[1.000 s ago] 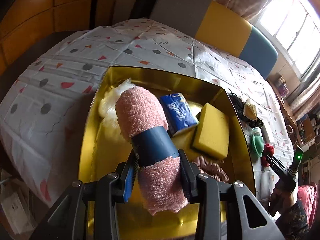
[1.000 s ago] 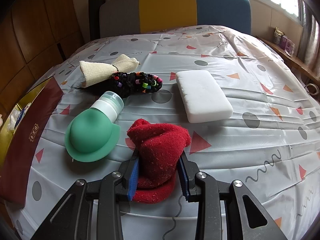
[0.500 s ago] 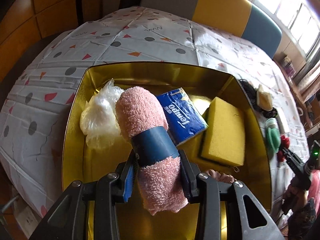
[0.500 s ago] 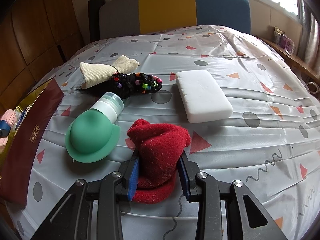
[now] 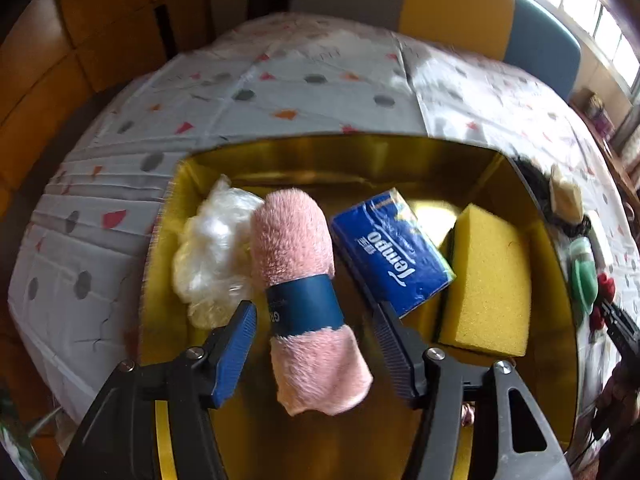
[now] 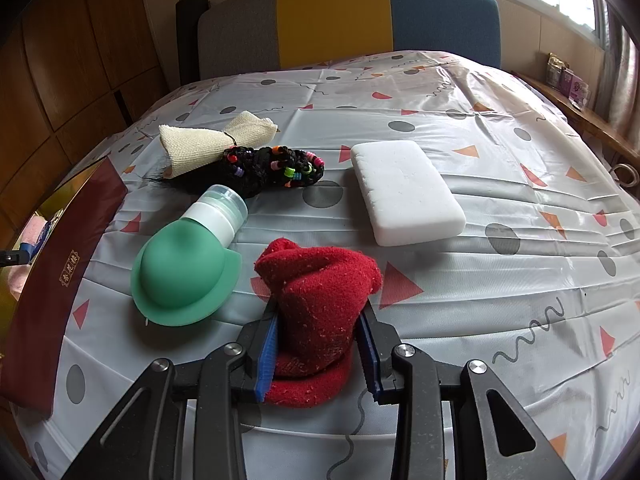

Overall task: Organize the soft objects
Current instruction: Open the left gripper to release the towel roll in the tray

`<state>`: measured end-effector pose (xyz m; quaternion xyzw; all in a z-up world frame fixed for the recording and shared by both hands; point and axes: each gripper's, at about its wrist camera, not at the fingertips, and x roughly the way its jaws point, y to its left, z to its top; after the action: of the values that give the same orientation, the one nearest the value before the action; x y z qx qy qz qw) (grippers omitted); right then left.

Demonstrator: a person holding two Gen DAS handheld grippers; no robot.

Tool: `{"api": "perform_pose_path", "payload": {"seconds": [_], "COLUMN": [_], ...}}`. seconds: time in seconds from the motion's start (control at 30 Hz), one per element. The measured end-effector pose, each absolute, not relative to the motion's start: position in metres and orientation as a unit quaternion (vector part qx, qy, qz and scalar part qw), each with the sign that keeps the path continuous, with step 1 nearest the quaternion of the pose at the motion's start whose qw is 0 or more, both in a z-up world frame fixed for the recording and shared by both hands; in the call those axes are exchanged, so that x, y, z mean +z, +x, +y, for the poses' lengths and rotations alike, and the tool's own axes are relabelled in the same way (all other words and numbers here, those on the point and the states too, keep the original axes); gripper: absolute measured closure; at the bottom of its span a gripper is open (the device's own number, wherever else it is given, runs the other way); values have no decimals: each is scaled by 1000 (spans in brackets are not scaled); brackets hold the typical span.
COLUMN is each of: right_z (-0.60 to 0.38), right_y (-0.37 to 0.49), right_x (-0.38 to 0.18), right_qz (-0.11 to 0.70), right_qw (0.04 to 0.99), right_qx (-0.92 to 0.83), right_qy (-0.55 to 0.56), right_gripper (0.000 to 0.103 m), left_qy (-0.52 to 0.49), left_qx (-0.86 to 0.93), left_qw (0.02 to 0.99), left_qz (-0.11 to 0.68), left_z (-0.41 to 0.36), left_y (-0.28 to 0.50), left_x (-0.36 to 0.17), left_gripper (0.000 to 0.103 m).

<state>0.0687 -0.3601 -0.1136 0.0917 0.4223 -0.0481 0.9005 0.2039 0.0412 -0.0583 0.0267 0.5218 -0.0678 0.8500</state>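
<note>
jaws above patterned tablecloth (image 6: pixel 460 128)

Both the left gripper (image 5: pixel 316 340) and the right gripper (image 6: pixel 318 348) were matte black, speckled plastic frames with triangular cut-outs, round silver screws at the pivots, and two fingers (image 5: pixel 236 350) faced with ribbed blue pads.
</note>
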Motion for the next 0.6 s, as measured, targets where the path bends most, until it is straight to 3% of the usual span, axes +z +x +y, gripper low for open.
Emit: {"api": "perform_pose_path", "payload": {"seconds": [0.3,0.6], "right_z": [-358,-354], "right_y": [70,70], "right_x": [-113,-113], "right_qz": [423,424], "right_qw": [901,901], "right_qx": [-53,-61], "right_qy": [84,66], "right_gripper": [67,68], "left_qy": [-11,-7], "left_qx": [-23,-7], "left_qw": [900,919], "left_qz": [434,395], "left_z": [54,59], "left_y": [132,83], "left_x": [-20,-5], "left_gripper": [42,42]}}
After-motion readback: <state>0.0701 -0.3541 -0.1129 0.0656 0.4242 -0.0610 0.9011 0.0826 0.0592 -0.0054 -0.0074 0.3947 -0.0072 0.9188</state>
